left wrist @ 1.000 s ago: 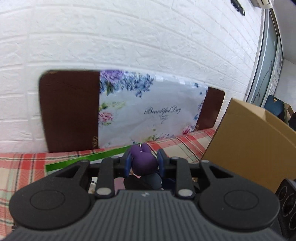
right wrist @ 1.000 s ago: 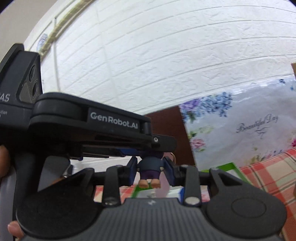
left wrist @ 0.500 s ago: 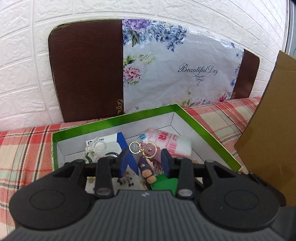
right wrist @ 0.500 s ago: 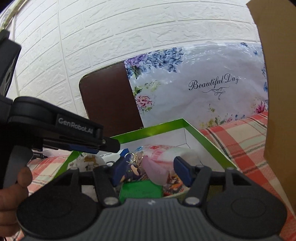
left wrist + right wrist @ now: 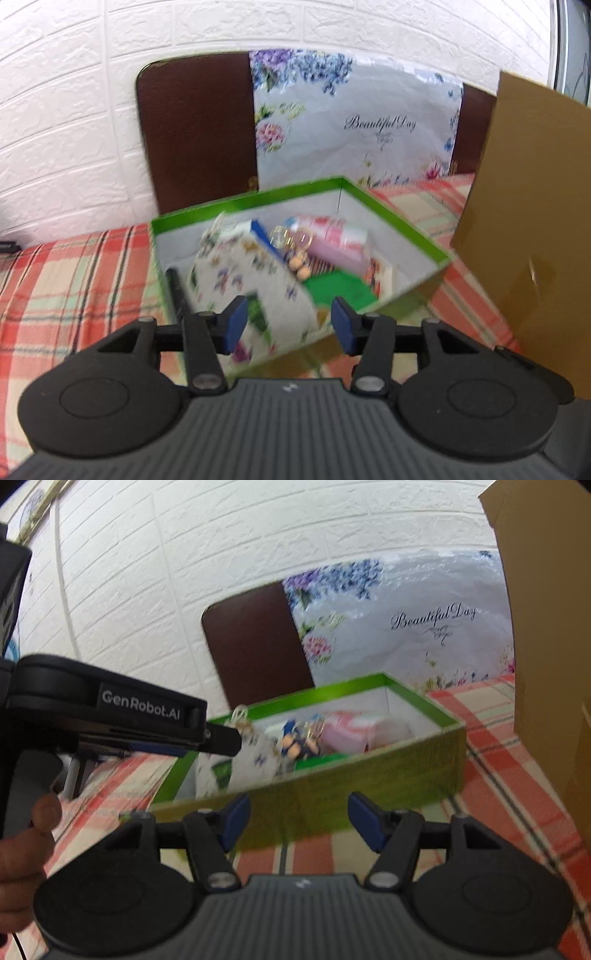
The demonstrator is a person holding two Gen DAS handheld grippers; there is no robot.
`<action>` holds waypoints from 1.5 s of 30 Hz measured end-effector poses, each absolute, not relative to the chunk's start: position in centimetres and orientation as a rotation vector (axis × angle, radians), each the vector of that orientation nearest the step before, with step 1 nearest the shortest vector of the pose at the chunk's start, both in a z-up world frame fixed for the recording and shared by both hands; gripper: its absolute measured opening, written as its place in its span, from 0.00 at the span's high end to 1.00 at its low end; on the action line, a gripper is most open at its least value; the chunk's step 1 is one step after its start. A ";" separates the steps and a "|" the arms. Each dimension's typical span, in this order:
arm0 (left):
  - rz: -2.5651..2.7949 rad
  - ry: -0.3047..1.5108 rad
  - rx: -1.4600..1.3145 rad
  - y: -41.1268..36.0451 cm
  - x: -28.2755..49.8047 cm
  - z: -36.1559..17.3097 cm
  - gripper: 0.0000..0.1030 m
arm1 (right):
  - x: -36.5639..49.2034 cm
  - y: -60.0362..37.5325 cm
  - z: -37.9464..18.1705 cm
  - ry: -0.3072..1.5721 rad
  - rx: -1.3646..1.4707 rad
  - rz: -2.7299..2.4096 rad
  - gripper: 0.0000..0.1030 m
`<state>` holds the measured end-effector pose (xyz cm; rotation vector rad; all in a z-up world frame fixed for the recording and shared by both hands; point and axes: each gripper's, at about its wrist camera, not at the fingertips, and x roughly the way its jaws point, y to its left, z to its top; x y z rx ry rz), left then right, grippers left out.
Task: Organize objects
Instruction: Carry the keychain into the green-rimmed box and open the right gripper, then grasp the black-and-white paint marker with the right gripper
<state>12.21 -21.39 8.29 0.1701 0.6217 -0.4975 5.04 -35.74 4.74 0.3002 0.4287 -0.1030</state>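
We see a green box (image 5: 399,221) with a white interior sitting open-topped on a red plaid cloth (image 5: 74,273) over the counter, at the centre of both wrist views. Inside it, a white pouch printed with butterflies (image 5: 243,273) leans at the box's 8 o'clock corner, a pink packet (image 5: 340,243) lies toward 1 o'clock, a flat green item (image 5: 340,288) rests at 5 o'clock, and a small figure keychain (image 5: 299,262) with gold rings lies between pouch and packet; motion blur hides finer detail.

Beyond the box at 12 o'clock, a dark brown board (image 5: 199,129) leans against the white brick wall (image 5: 74,110), half covered by a floral sheet (image 5: 354,122) lettered "Beautiful Day". A brown cardboard carton (image 5: 532,221) stands at 3 o'clock, close beside the box.

Our left gripper (image 5: 288,325) hovers above the box's near edge, its blue-padded fingers (image 5: 234,325) spread wide and holding nothing. Our right gripper (image 5: 299,819) hangs just outside the box's near wall, fingers (image 5: 364,819) likewise parted and empty. In the right wrist view the left gripper's black body, marked "GenRobot.AI", crosses from 9 o'clock and screens the box's left corner.
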 end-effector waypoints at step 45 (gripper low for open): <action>-0.061 0.749 -0.173 6.9 14.4 1.1 0.42 | 25.5 -11.6 3.2 0.857 -0.644 0.300 0.74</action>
